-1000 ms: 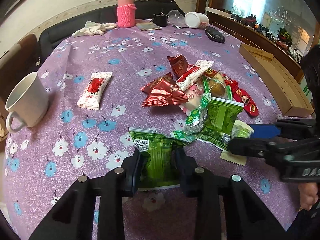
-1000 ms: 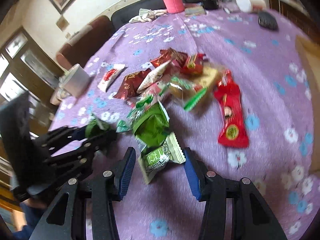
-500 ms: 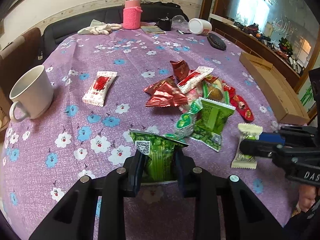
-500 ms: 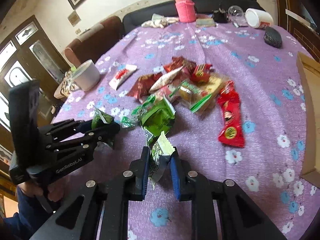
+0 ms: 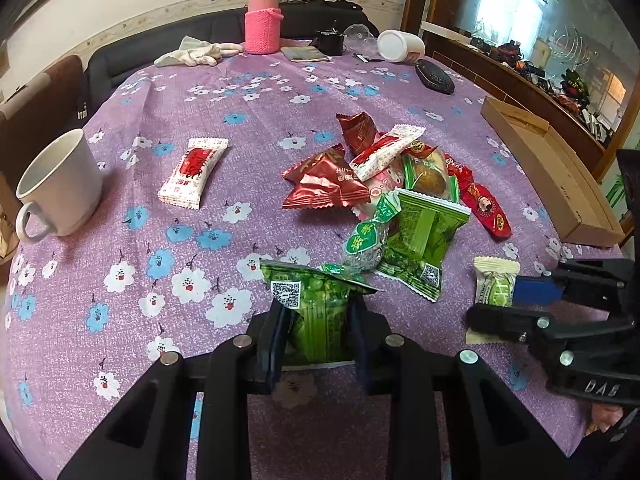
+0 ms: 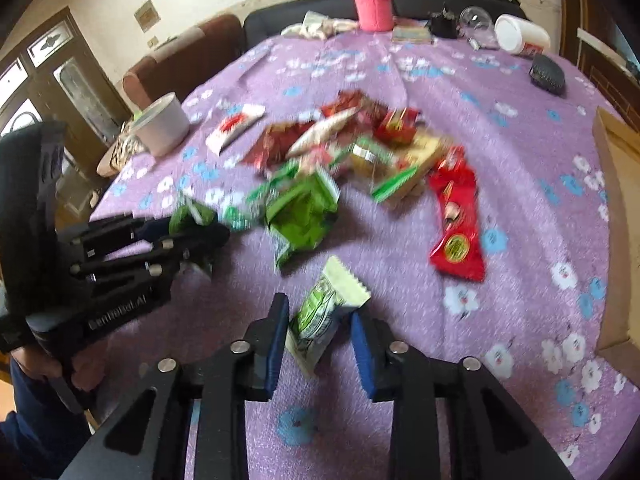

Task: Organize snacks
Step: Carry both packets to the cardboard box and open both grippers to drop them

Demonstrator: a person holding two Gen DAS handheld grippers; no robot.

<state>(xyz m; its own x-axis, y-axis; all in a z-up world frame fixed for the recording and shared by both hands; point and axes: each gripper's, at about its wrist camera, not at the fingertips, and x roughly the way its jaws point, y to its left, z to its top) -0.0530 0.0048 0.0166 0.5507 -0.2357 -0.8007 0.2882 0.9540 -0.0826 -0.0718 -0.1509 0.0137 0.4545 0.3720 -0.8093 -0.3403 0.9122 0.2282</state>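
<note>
On purple cloth | left tool (image 5: 318, 334) clamps green packet (image 5: 316, 312) | right tool (image 6: 320, 338) opening, pale-green packet (image 6: 324, 312) between

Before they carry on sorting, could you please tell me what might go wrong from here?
1. The right claw is opening around the pale packet, so it may slip out.
2. The left claw pinches only the green bag's lower end; it could tear or droop.
</note>
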